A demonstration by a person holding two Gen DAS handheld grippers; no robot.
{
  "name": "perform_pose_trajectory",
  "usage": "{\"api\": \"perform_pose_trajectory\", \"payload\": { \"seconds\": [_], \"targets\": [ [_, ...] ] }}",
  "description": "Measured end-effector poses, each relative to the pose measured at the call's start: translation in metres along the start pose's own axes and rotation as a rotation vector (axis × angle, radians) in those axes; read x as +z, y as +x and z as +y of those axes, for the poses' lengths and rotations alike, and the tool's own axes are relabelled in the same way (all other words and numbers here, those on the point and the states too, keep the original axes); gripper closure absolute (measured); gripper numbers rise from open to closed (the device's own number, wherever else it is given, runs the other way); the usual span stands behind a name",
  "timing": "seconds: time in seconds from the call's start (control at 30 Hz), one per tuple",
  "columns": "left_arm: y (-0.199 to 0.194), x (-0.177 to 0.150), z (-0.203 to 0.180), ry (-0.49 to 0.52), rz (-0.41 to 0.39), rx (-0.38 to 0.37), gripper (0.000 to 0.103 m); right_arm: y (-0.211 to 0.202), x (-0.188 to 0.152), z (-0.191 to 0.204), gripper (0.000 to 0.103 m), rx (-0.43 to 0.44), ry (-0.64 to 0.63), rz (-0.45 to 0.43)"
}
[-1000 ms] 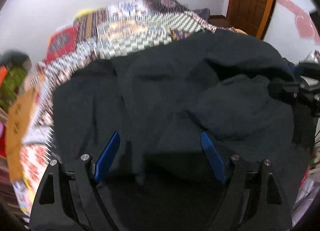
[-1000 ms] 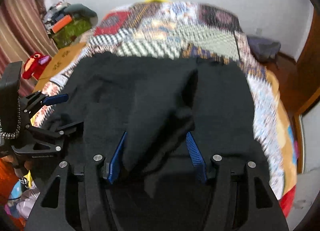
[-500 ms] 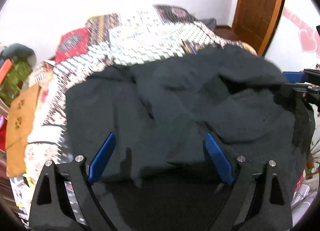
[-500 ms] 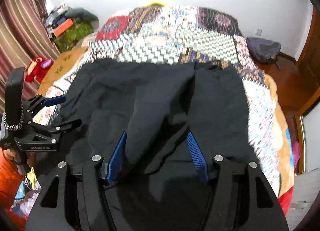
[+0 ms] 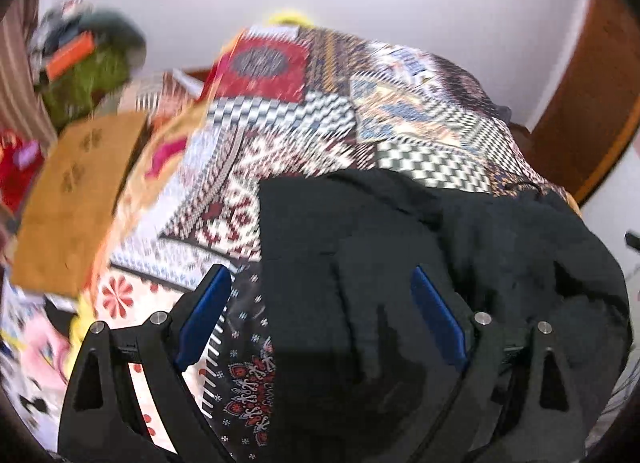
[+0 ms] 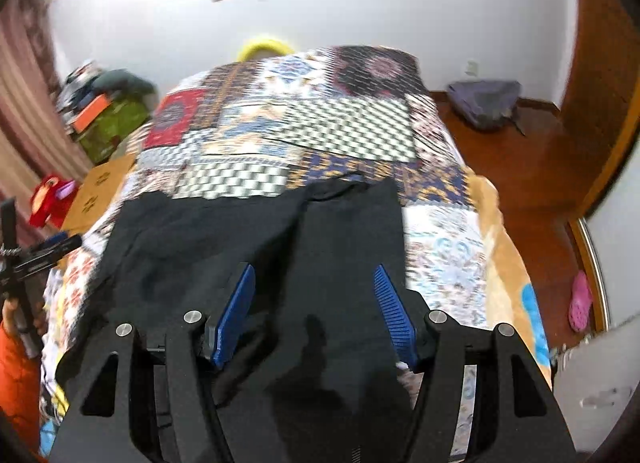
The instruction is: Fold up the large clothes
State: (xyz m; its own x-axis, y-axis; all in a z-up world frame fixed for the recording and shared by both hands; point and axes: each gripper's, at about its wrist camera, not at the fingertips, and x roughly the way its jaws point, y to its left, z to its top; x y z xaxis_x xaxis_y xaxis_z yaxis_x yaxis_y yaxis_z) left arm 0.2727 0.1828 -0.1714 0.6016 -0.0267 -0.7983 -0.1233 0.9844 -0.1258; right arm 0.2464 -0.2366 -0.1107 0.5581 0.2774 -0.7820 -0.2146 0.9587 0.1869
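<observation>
A large black garment (image 5: pixel 400 231) lies spread on the patchwork quilt (image 5: pixel 280 135) of a bed. My left gripper (image 5: pixel 320 275) hangs open and wide over the garment's left edge. Its left finger is over bare quilt and its right finger over black cloth, with nothing pinched. In the right wrist view the garment (image 6: pixel 240 231) lies mostly flat, with a fold running up its middle. My right gripper (image 6: pixel 314 269) hovers over its near right part, jaws half apart, pads not pressing on cloth. The left gripper (image 6: pixel 60 243) shows at the left edge of that view.
A brown cardboard box (image 5: pixel 76 199) and a green bag (image 5: pixel 92 79) stand left of the bed. To its right are wooden floor (image 6: pixel 520 167), a grey bag (image 6: pixel 484 103), a pink shoe (image 6: pixel 580 299) and a wooden door (image 5: pixel 592 103). A white wall lies behind.
My left gripper has swung left, from over the garment's middle to its left edge, and stands slightly wider. The right gripper has drawn back and risen a little; the garment looks flatter.
</observation>
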Motion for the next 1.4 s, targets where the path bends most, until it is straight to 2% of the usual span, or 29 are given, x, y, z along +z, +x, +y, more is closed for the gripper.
{"api": "perform_pose_trajectory", "payload": {
  "seconds": [0.13, 0.23, 0.33, 0.5, 0.63, 0.77, 0.83, 0.9, 0.97, 1.0, 1.03, 1.1, 1.3, 1.4],
  "targets": [
    [0.03, -0.008, 0.025, -0.108, 0.071, -0.041, 0.012, 0.025, 0.002, -0.026, 0.045, -0.029, 0.073, 0.059],
    [0.05, -0.013, 0.036, -0.18, 0.119, -0.098, 0.012, 0.041, 0.004, -0.041, 0.045, -0.01, 0.119, 0.101],
    [0.063, -0.014, 0.042, -0.224, 0.12, -0.213, 0.012, 0.059, 0.009, -0.052, 0.045, 0.064, 0.149, 0.151],
    [0.078, -0.006, 0.043, -0.236, 0.124, -0.303, 0.016, 0.083, 0.021, -0.063, 0.045, 0.144, 0.2, 0.196],
    [0.096, 0.0, 0.044, -0.257, 0.156, -0.297, 0.021, 0.098, 0.027, -0.068, 0.044, 0.229, 0.24, 0.222],
    [0.107, 0.003, 0.051, -0.307, 0.15, -0.336, 0.029, 0.107, 0.026, -0.068, 0.044, 0.278, 0.253, 0.242],
    [0.109, 0.005, 0.053, -0.327, 0.153, -0.346, 0.04, 0.108, 0.025, -0.065, 0.047, 0.289, 0.241, 0.25],
    [0.107, 0.007, 0.054, -0.32, 0.15, -0.318, 0.063, 0.111, 0.025, -0.06, 0.057, 0.283, 0.225, 0.267],
    [0.099, 0.006, 0.056, -0.315, 0.136, -0.31, 0.081, 0.111, 0.025, -0.056, 0.076, 0.272, 0.217, 0.277],
    [0.092, 0.005, 0.058, -0.318, 0.115, -0.327, 0.085, 0.11, 0.024, -0.054, 0.08, 0.272, 0.218, 0.276],
    [0.088, 0.005, 0.058, -0.317, 0.102, -0.333, 0.086, 0.109, 0.024, -0.053, 0.092, 0.269, 0.218, 0.279],
    [0.071, 0.009, 0.052, -0.284, 0.07, -0.319, 0.091, 0.103, 0.027, -0.048, 0.093, 0.256, 0.203, 0.267],
    [0.025, 0.038, 0.023, -0.146, -0.024, -0.234, 0.094, 0.063, 0.05, -0.017, 0.096, 0.237, 0.115, 0.142],
    [0.01, 0.057, 0.019, -0.136, -0.063, -0.226, 0.095, 0.053, 0.064, 0.003, 0.097, 0.225, 0.052, 0.1]
  ]
}}
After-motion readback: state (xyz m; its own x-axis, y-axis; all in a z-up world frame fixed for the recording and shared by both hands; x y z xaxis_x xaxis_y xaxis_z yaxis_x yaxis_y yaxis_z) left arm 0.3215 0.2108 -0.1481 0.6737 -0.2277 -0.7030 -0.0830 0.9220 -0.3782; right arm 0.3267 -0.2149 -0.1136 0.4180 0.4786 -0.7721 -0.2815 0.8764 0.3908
